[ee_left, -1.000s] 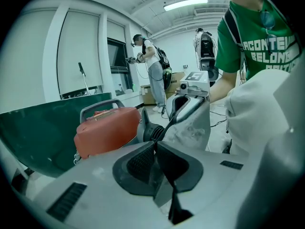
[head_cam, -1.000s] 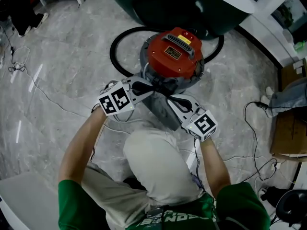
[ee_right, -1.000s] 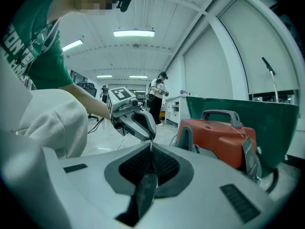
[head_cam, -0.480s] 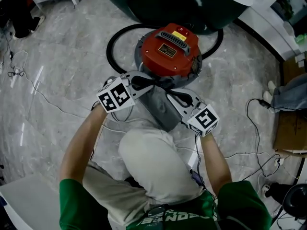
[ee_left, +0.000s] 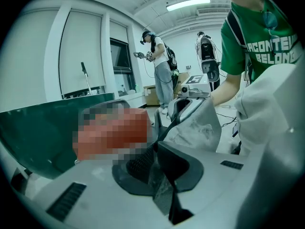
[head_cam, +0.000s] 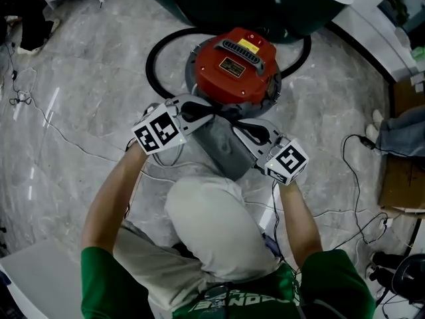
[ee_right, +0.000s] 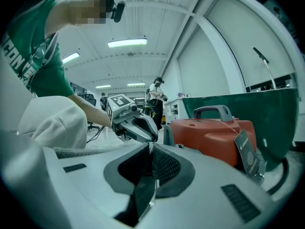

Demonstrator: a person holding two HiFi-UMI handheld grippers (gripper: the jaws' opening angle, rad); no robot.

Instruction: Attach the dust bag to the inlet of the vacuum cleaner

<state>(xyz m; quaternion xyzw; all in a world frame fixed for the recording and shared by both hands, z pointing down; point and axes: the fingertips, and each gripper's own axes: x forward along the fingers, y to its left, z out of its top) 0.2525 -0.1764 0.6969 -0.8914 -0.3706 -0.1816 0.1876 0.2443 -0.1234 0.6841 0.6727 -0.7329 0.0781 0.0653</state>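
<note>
I see the red vacuum cleaner (head_cam: 234, 65) standing on the grey floor (head_cam: 86, 118). A black hose (head_cam: 151, 68) curls round its far side, and a big dark green thing (head_cam: 219, 2) is behind it.

The grey dust bag (head_cam: 222, 153) is just in front of the vacuum cleaner, on the side near the kneeling person's pale knee (head_cam: 212, 224). It is held up between the two grippers. Its top end is right beside the vacuum cleaner's body. The inlet is hidden, so I cannot tell if the bag touches it.

The left gripper (head_cam: 211, 113) comes in from the left. Its jaws are clamped on the bag's top edge. In the left gripper view the grey cloth is pinched between the pads and runs on toward the other gripper.

The right gripper (head_cam: 232, 125) comes in from the right, and its tips nearly meet the left ones. Its jaws have just been opening a little. In the right gripper view a thin pale edge of the bag stands between the pads. The gap is tiny and the pads look pressed on it, so it grips the bag too.

Far back in the left gripper view stands another person in a white top (ee_left: 159, 63).
</note>
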